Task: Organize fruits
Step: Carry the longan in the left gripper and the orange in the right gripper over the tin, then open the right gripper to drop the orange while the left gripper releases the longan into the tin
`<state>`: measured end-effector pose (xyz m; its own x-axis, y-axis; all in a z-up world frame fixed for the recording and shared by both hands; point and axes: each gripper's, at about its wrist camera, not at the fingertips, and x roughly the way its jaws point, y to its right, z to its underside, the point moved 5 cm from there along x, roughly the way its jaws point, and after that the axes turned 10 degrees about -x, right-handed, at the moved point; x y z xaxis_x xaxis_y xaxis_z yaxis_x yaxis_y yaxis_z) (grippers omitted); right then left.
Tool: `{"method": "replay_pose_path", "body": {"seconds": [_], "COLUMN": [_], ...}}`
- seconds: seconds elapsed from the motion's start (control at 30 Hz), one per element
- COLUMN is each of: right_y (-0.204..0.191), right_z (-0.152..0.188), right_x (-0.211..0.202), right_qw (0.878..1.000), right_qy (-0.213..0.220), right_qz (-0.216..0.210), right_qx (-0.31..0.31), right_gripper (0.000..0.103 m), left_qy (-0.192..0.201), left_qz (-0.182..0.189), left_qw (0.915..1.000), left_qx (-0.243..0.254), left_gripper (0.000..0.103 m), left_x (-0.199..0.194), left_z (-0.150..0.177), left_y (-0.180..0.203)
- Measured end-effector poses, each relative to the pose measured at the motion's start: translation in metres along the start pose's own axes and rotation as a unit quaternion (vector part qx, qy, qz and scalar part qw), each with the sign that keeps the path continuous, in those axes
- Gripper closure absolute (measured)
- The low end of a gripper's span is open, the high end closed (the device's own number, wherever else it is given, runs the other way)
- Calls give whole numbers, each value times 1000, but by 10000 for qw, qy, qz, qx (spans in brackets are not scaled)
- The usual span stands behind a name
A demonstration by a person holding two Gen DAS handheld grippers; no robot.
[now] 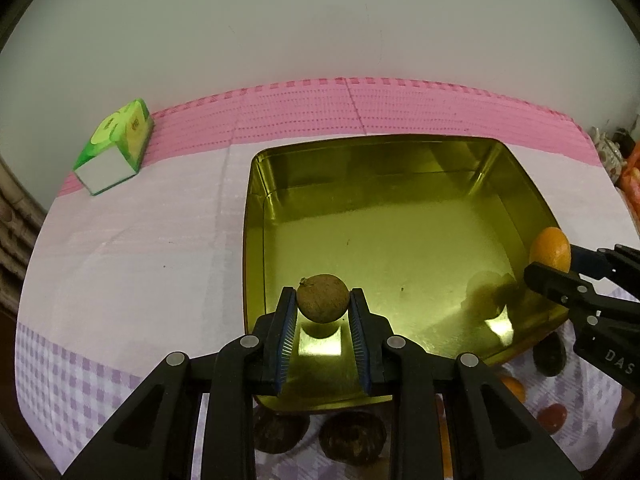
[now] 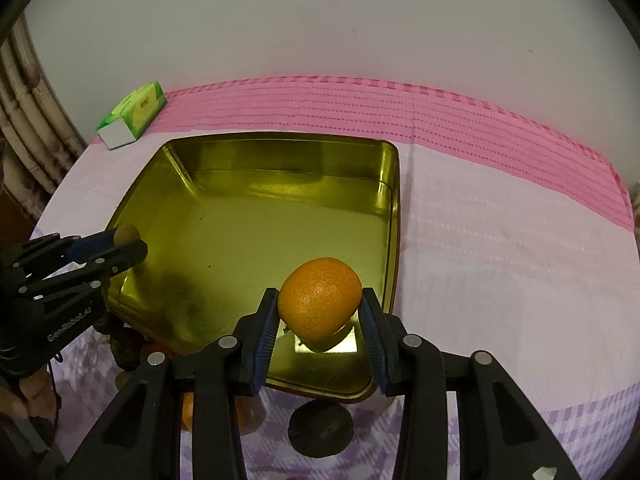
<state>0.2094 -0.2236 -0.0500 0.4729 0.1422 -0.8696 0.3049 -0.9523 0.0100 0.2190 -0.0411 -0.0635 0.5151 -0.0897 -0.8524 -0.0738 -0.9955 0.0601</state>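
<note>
A square gold metal tray (image 1: pixel 256 208) (image 2: pixel 394 184) lies on the table, its floor bare. My left gripper (image 1: pixel 323 300) is shut on a small round brown fruit (image 1: pixel 322 298) and holds it above the tray's near edge. It also shows in the right wrist view (image 2: pixel 128 242) at the tray's left rim, with the brown fruit (image 2: pixel 129 233) at its tips. My right gripper (image 2: pixel 320 300) is shut on an orange mandarin (image 2: pixel 319 298) above the tray's near right corner. It shows in the left wrist view (image 1: pixel 548 264) with the mandarin (image 1: pixel 550 249).
A green tissue pack (image 1: pixel 114 146) (image 2: pixel 134 114) lies at the far left on the pink cloth. Dark brown fruits (image 1: pixel 352 436) (image 2: pixel 320 428), orange fruits (image 1: pixel 514 388) (image 2: pixel 188 412) and a red fruit (image 1: pixel 553 418) lie on the checked cloth in front of the tray.
</note>
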Motion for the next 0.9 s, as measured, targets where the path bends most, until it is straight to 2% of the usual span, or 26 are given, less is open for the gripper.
{"method": "replay_pose_path", "body": {"seconds": [0.9], "right_y": [-9], "right_z": [7], "right_x": [8], "right_qw": [9997], "right_qy": [-104], "right_qz": [-101], "right_qx": [-201], "right_gripper": [63], "left_qy": [-245], "left_qz": [-100], "left_qw": [9996], "left_qx": [8], "left_gripper": [75], "left_x": [17], "left_z": [6], "left_y": [1]}}
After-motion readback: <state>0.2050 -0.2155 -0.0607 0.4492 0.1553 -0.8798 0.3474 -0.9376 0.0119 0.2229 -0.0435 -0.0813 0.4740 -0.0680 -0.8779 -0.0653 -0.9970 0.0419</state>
